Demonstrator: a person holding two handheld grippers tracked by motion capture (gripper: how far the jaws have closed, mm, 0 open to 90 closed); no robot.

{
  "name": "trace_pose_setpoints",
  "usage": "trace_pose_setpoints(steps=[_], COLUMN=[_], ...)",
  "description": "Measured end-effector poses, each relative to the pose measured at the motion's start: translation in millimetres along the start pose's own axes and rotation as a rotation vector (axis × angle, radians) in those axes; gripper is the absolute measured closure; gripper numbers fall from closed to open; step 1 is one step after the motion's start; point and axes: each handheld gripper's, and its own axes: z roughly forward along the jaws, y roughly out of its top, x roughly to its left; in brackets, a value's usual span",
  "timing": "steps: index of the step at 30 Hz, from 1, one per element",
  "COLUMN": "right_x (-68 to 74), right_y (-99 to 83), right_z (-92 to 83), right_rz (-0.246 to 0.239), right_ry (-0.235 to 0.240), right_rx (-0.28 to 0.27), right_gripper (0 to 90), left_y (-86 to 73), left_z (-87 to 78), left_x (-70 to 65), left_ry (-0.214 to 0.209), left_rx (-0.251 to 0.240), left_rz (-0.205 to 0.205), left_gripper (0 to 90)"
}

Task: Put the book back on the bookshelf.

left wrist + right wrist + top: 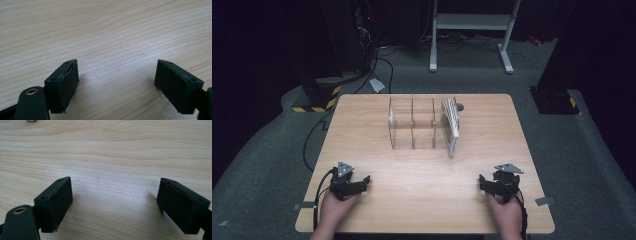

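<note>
Both hands sit at the near edge of the worktop, at about 6 o'clock. Left gripper is at 7 o'clock, right gripper at 5 o'clock. Fingers of the left one are wide apart w/ nothing between them, just bare wood. Same for the right one's fingers: wide apart, nothing held.

Clear box w/ thin walls inside stands far off at 12 o'clock, well apart from both grippers. Flat see-through lid leans upright against its right end, touching it. Small grey round thing lies just behind, can't tell what it is.

What could go wrong, I think:
- Lid is standing on its edge, so a small bump could knock it flat or off toward 3 o'clock.
- Box looks light & slippery. A push from one side could make it slide away instead of being grabbed.
- Clear walls are hard to see, so fingers could hit a wall & tip the box.
- Cables trail near the edge & could snag on a long reach.
</note>
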Motion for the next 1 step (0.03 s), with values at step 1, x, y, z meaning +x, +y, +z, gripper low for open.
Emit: trace_pose_setpoints(steps=[1], right_x=[0.2], right_y=[-0.1], right_z=[0.0], right_rz=[0.003], right_ry=[0.000], right_rx=[0.000], right_gripper=[13.0], left_y=[0.0], left_z=[0.0], left_x=[0.0], left_ry=[0.000], left_rx=[0.000], left_rz=[0.000], left_gripper=[19.1])
